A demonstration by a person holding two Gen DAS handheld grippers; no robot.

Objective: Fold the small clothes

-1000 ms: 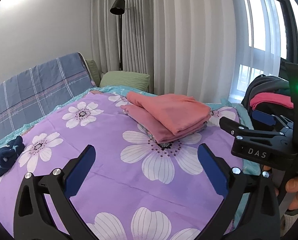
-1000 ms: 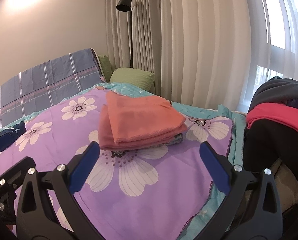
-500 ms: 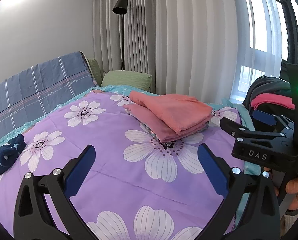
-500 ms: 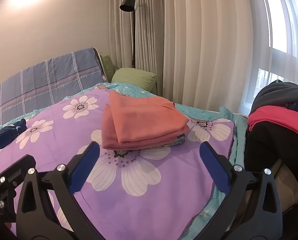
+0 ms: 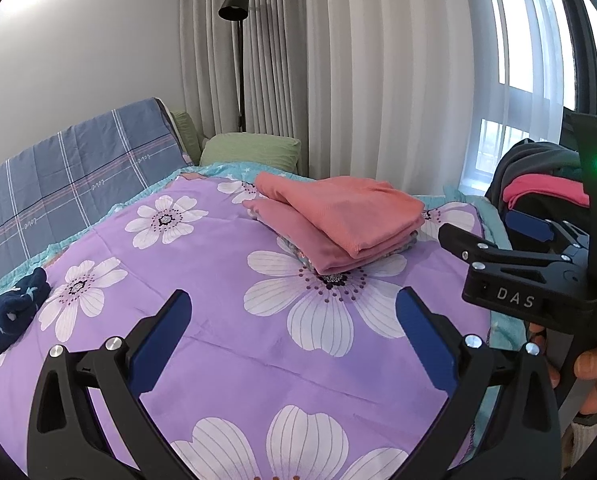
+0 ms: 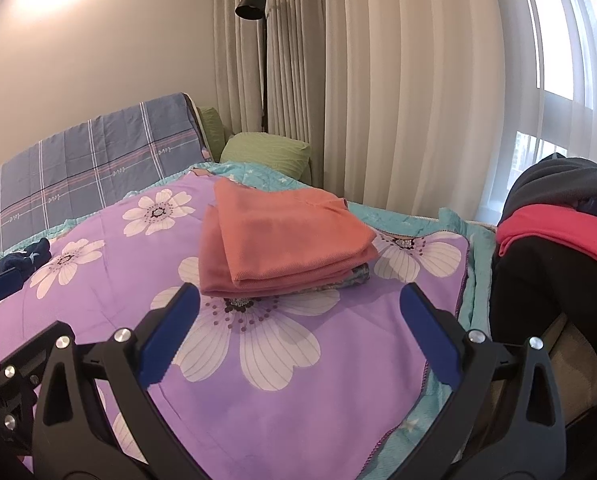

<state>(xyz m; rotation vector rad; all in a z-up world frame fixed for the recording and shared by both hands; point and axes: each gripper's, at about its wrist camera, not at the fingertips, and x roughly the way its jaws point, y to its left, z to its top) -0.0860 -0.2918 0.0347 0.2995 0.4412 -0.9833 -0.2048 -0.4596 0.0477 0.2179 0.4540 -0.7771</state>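
1. With both tools held empty above the floral purple bedspread point(image 5: 234, 280), jaws spread wide on the left gripper point(image 5: 294, 332) and likewise on the right gripper point(image 6: 298, 336); nothing grasped by either.
2. Folded salmon-pink garments point(image 6: 282, 236) stacked on a patterned piece, resting on the bedspread ahead of both tools, toward the far right part of the bed; apparently finished.
3. Likely step in hand: fetching the next piece. Candidate sources: heap of dark and pink-red clothes point(image 6: 558, 216) off the right bed edge; rolled navy item point(image 5: 10, 320) at the left edge.
4. For a good pick: approach low, pinch a single layer at a hem or corner, lift clear before carrying over the bed.
5. Lay-down area: bare bedspread in the near foreground, well apart from the stack; best kept there to avoid disturbing the finished pile.
6. Edges: teal border point(image 6: 474, 264) marking the right drop-off, near the stack; plaid blue cover point(image 5: 78, 168) bounding the far left.
7. Right gripper body and holding hand point(image 5: 594, 372) just beside the left tool; crossing paths to be avoided.
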